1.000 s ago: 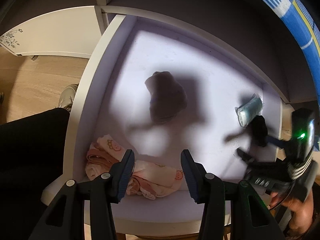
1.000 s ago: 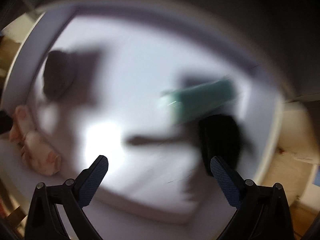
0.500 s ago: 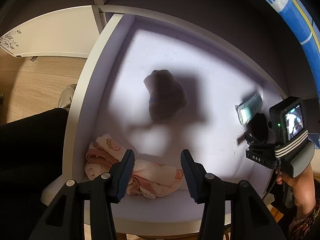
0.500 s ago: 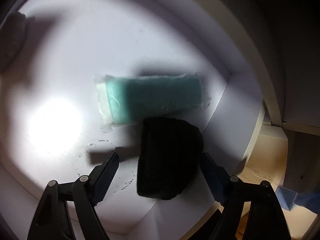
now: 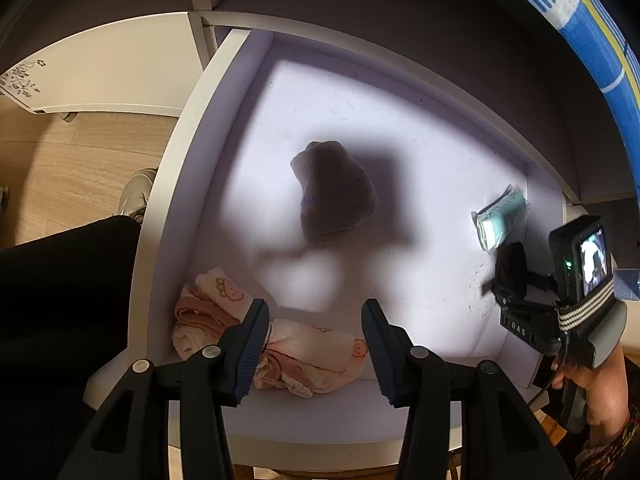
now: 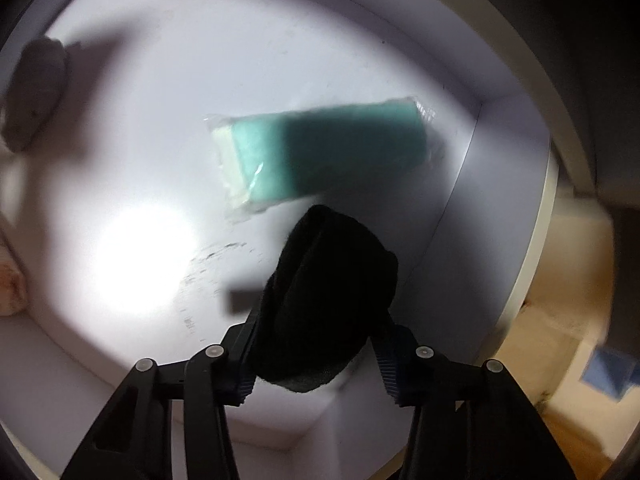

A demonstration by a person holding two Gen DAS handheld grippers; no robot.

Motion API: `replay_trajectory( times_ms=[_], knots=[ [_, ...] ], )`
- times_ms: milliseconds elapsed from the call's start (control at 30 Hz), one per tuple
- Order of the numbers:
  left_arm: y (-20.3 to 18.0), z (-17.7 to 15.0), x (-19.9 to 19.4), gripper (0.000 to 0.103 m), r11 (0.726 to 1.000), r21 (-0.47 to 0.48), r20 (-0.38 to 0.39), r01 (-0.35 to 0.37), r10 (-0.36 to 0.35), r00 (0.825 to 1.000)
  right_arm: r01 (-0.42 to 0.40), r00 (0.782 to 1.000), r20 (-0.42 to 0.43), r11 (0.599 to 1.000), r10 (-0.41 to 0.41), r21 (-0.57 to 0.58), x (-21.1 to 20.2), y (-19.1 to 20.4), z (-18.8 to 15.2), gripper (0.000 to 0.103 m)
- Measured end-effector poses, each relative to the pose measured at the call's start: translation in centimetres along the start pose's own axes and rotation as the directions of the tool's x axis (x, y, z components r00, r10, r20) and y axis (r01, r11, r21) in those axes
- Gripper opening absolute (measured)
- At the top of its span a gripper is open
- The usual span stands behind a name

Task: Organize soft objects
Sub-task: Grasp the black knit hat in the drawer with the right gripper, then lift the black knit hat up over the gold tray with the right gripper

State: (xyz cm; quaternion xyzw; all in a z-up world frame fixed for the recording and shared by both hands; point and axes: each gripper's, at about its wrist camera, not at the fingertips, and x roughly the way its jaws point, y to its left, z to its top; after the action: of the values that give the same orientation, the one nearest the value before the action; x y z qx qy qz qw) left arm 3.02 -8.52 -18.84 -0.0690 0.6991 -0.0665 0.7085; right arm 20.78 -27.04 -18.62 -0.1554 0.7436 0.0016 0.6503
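Observation:
A white drawer (image 5: 188, 128) holds soft things. A beige knit hat (image 5: 334, 192) lies in its middle, in shadow. Pink printed cloths (image 5: 304, 354) lie at the front left, just beyond my open, empty left gripper (image 5: 316, 344). A wrapped teal sponge (image 5: 500, 218) lies at the right; it also shows in the right wrist view (image 6: 324, 156). My right gripper (image 6: 316, 344) is shut on a black soft bundle (image 6: 328, 296), near the drawer's right wall, next to the sponge. The right gripper also shows in the left wrist view (image 5: 514, 280).
The drawer's right wall (image 6: 472, 216) is close beside the black bundle. A wooden floor (image 5: 72, 160) and a white cabinet (image 5: 104, 68) lie left of the drawer. A dark trouser leg (image 5: 60, 300) is at the front left. A blue striped fabric (image 5: 592, 40) hangs at the upper right.
My right gripper moved in on the black bundle at the drawer's right side and closed on it. My left gripper stayed in place, open.

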Motion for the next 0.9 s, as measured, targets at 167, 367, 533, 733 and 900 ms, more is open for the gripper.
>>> replay_trajectory(
  times_ms=[167,367,533,733,900],
  knots=[
    [0.0,0.0,0.1,0.048,1.000,-0.005,-0.002,-0.002,0.002,1.000,-0.254,0.967,0.012,0.959,0.255,0.126,-0.8,0.0,-1.8,0.049],
    [-0.6,0.5,0.9,0.048,0.999,0.028,0.010,-0.047,0.047,0.999,-0.236,0.971,-0.004,0.961,0.239,0.144,0.1,0.6,-2.7,0.050],
    [-0.5,0.7,1.8,0.048,1.000,0.017,-0.021,-0.026,0.027,0.999,-0.269,0.962,0.014,0.941,0.272,0.207,0.5,-1.4,-3.9,0.047],
    [-0.7,0.8,2.0,0.048,1.000,0.017,-0.028,-0.025,0.025,0.999,-0.375,0.925,0.069,0.867,0.374,0.328,-0.2,-4.0,-5.6,0.046],
    [-0.6,0.8,1.9,0.048,1.000,0.012,-0.029,-0.017,0.017,0.999,-0.430,0.902,0.115,0.840,0.416,0.332,-4.3,-6.0,-4.3,0.046]
  ],
)
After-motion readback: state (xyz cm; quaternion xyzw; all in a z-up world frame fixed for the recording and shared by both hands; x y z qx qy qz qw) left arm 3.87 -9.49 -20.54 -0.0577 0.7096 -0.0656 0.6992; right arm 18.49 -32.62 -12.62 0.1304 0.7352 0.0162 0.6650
